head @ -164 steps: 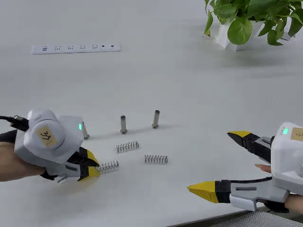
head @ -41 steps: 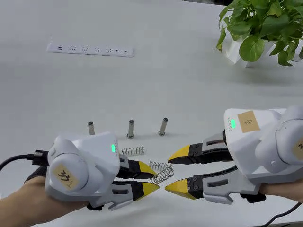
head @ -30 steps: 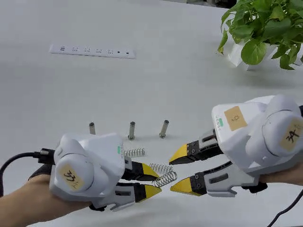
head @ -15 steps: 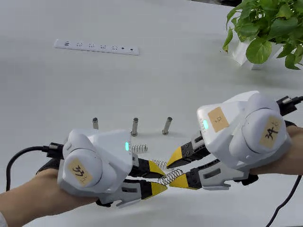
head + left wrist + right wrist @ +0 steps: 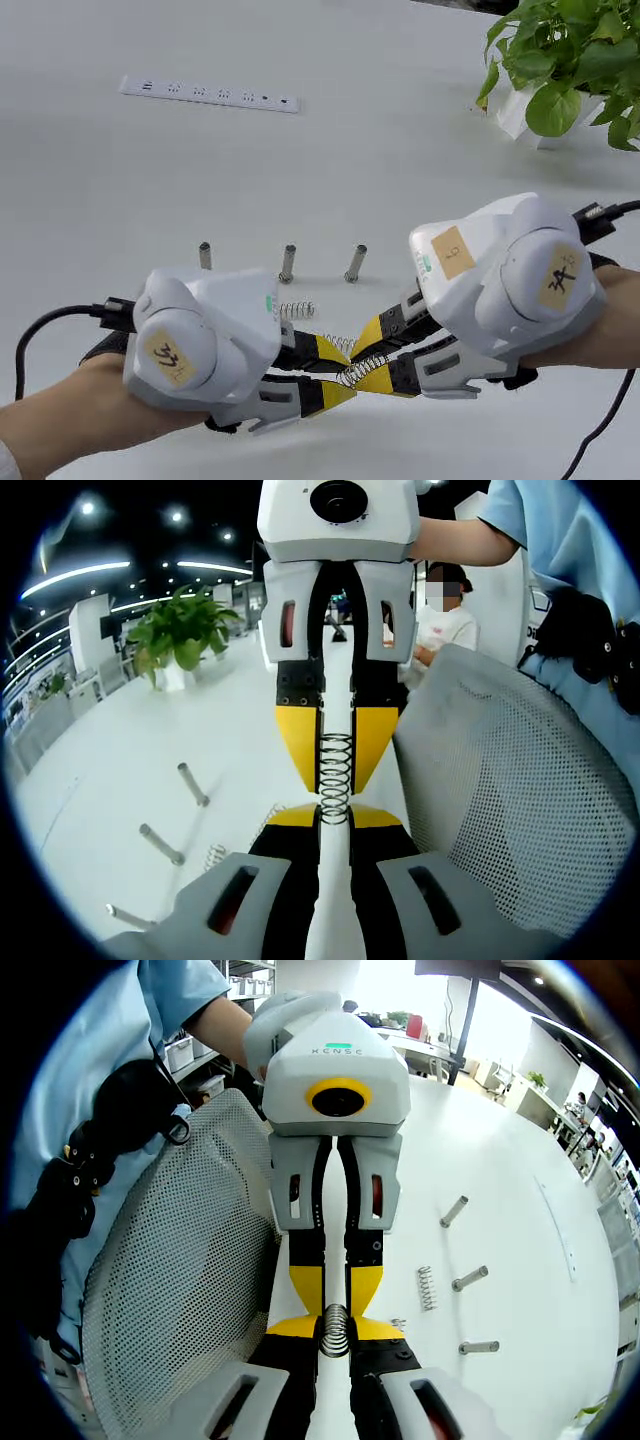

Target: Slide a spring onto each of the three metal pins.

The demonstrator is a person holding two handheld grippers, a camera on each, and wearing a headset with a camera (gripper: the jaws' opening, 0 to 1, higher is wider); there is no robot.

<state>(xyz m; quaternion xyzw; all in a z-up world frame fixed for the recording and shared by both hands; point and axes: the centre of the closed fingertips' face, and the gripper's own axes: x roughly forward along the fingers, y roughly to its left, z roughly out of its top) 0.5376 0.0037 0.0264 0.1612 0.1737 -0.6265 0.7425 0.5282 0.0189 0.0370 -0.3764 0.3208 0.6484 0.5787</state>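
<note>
Head view: L tool & R tool are each clamping one end of a spring, holding it over bench, pins beyond. It's looking light & bendy, so I'm judging gentle end grips safest.

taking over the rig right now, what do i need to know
Left gripper: shut on one end of a spring.
Right gripper: shut on the same spring's other end, tip to tip with the left.
Pins: three standing in a row beyond the grippers, all bare.
Loose spring lies near the middle pin; a third spring partly shows behind the jaws.
Done: none. Left: all three.
</note>
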